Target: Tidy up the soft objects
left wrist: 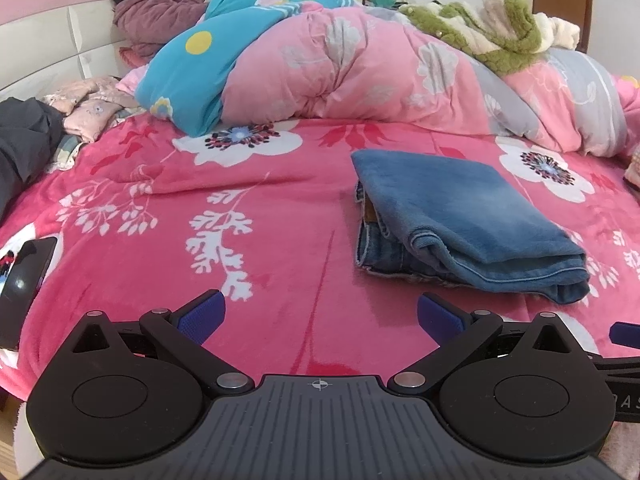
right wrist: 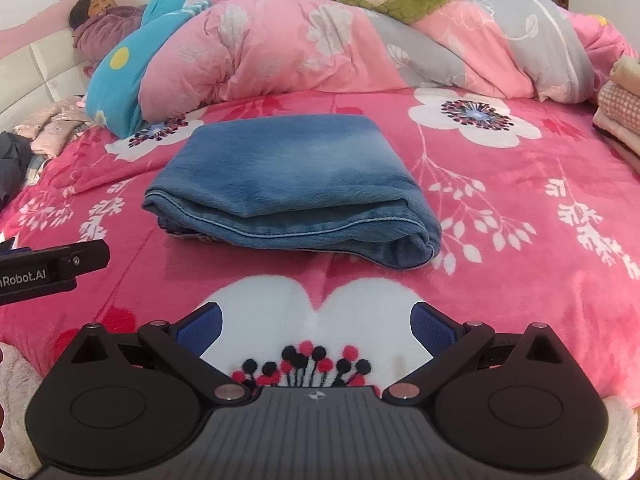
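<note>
A folded pair of blue jeans (left wrist: 460, 216) lies flat on the pink floral blanket (left wrist: 260, 216); the right wrist view shows the jeans (right wrist: 292, 184) straight ahead. My left gripper (left wrist: 318, 318) hovers open over bare blanket, to the left of and nearer than the jeans, holding nothing. My right gripper (right wrist: 316, 326) is open too, its blue pads spread wide above a white flower print, a short way in front of the jeans' folded edge. The left gripper's body (right wrist: 52, 268) shows at the left edge of the right wrist view.
A person (left wrist: 152, 12) lies at the headboard under a bulky pink and blue quilt (left wrist: 340, 64) across the far side. A green and white fleece (left wrist: 492, 28) tops the quilt. Folded clothes (right wrist: 620, 104) are stacked at right. A dark phone (left wrist: 24, 284) and dark garment (left wrist: 24, 140) lie left.
</note>
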The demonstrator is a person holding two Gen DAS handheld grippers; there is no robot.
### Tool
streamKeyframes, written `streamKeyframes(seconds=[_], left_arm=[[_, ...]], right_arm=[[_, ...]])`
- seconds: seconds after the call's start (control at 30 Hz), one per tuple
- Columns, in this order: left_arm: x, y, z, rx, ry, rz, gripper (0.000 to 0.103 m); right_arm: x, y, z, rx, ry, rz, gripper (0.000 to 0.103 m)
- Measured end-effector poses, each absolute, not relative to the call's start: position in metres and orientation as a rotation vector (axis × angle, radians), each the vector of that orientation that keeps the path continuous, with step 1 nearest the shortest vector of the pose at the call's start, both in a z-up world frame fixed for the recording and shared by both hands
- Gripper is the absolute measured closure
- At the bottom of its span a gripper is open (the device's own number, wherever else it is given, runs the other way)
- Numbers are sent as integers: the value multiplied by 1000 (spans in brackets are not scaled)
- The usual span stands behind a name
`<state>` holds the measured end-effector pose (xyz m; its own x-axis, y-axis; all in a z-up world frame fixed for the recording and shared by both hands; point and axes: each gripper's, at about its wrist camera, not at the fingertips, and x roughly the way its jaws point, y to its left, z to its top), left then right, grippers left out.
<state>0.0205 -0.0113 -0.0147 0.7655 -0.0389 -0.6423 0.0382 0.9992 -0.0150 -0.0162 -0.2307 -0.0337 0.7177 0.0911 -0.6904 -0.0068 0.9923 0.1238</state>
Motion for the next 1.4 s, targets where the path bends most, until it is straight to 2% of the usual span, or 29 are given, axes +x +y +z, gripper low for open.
streamKeyframes(seconds=[0.07, 0.5, 0.97, 1.13, 1.2, 1.4], left_arm=[[21, -12, -15, -2, 697, -42, 0], [26, -16, -20, -21, 689, -70, 0], [52, -21, -7, -139, 520, -234, 0], [83, -45, -7, -45, 471, -213, 0], [97, -53, -12, -9, 472, -201, 1], [125, -63, -35, 89, 526, -154, 10]], right_arm=[[6, -214, -23, 111, 793, 39, 1], [5, -223, -30, 124, 805, 27, 1], [-8, -298, -36, 300, 647, -13, 1], [-9, -327, -40, 327, 575, -68, 10], [-2, -332, -44, 332, 571, -73, 22], [18, -337, -52, 271, 567, -3, 43]])
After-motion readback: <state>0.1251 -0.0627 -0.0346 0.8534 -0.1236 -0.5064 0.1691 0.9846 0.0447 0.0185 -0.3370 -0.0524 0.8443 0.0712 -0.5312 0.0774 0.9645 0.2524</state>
